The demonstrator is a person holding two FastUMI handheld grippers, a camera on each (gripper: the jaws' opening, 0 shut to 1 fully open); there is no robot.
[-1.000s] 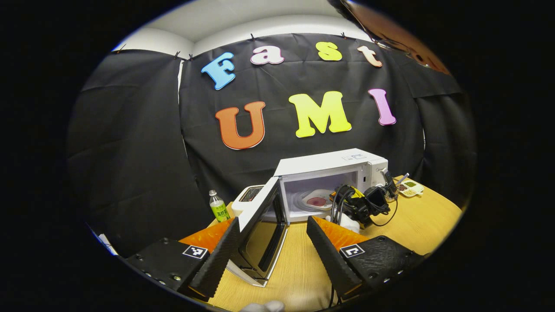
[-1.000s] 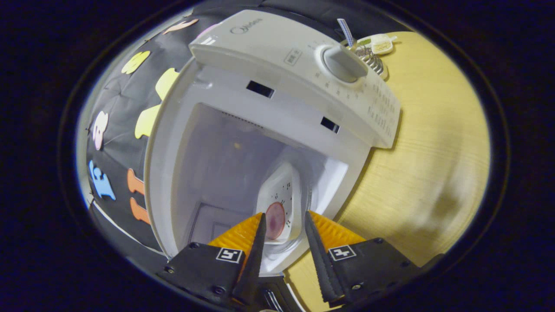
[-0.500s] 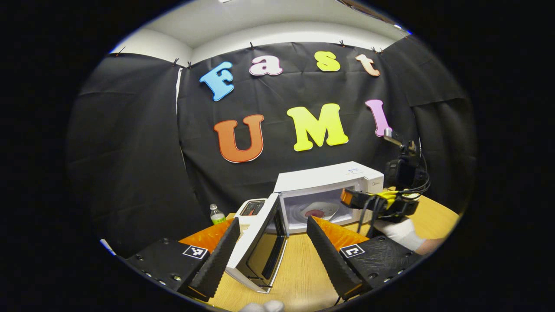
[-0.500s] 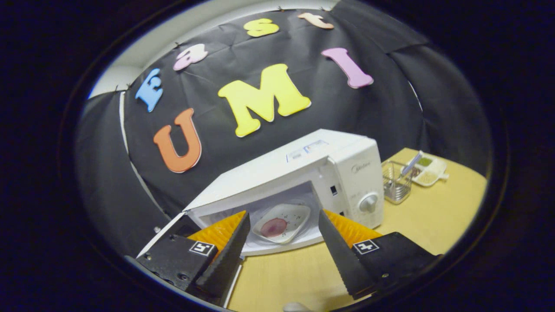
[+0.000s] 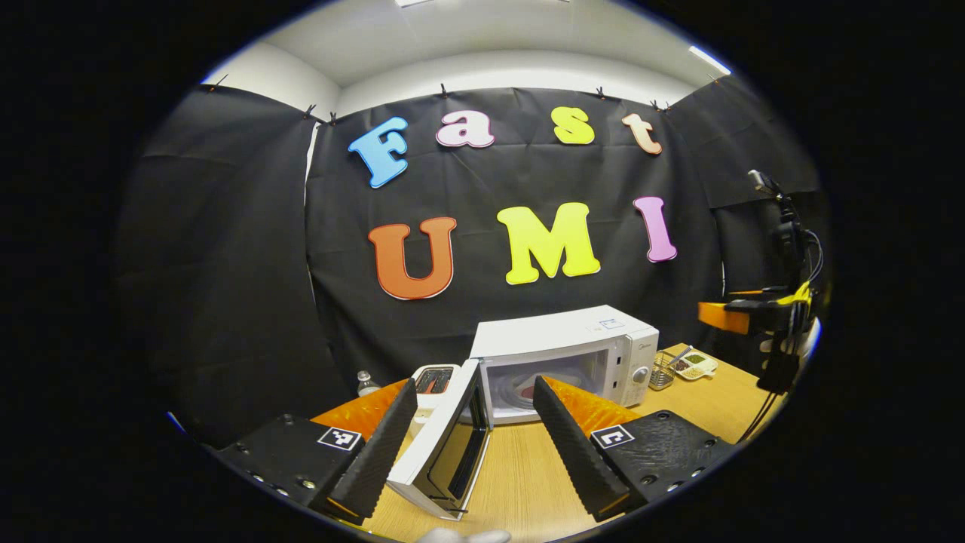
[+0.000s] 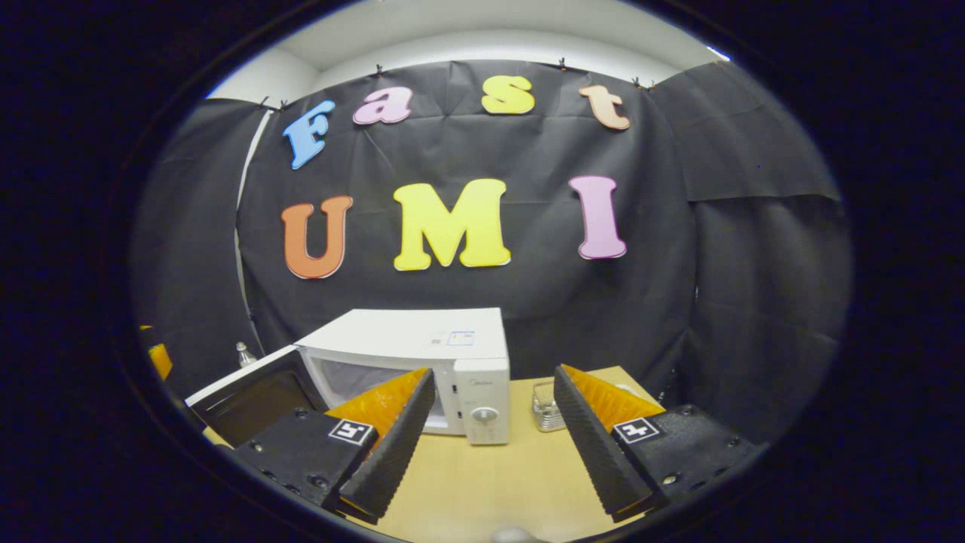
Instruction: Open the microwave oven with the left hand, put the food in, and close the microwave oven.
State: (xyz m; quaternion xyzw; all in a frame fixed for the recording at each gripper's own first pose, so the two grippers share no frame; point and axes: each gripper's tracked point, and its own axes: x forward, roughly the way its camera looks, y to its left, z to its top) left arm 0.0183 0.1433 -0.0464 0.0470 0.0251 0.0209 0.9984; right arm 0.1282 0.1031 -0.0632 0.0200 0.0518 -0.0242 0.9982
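The left gripper (image 5: 475,422) is spread wide and holds nothing; the edge of the microwave door (image 5: 445,445) stands between its fingers, though whether either finger touches it cannot be told. Beyond the door, ahead of this gripper, the microwave (image 5: 562,354) sits open on the worktop (image 5: 520,483), and a plate of food (image 5: 528,388) is partly visible inside the cavity, behind the right-hand finger. The right gripper (image 6: 490,426) is also wide open and empty, held well back from the microwave, which lies ahead and slightly to its left; a small wire basket (image 6: 546,407) stands just beside the oven.

With the food apparently inside, closing the door looks like what remains. The risks: a push on the door's outer edge at a poor angle could let the finger slide off, or shove the whole oven along the worktop. A swing too soft may leave the latch uncaught.
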